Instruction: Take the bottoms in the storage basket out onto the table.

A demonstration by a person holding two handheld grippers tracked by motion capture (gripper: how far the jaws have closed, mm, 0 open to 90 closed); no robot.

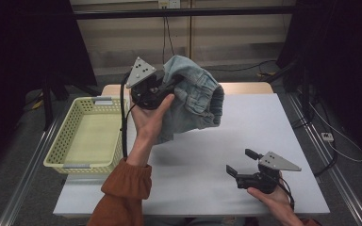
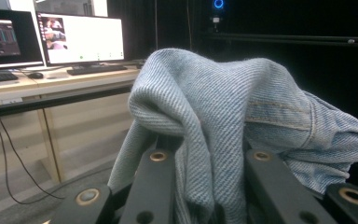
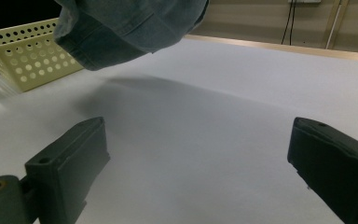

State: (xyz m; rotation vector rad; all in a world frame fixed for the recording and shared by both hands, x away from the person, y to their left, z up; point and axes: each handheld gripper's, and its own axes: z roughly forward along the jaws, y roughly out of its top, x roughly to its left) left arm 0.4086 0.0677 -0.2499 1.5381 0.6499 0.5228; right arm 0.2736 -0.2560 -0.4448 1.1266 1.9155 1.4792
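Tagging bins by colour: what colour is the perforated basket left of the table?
Pale yellow. The basket shows best in the high view.

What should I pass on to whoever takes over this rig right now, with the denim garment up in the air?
Left gripper: shut on the light-blue denim garment, holding it up above the white table; the cloth is bunched between its jaws and hangs clear of the surface.
Right gripper: open, holding nothing, low over the table's near right part.
Pale yellow perforated plastic basket: at the table's left edge, nothing visible inside.
Done: garment picked up.
Left: probably moving it over to the basket and letting go; the garment is not yet over it.
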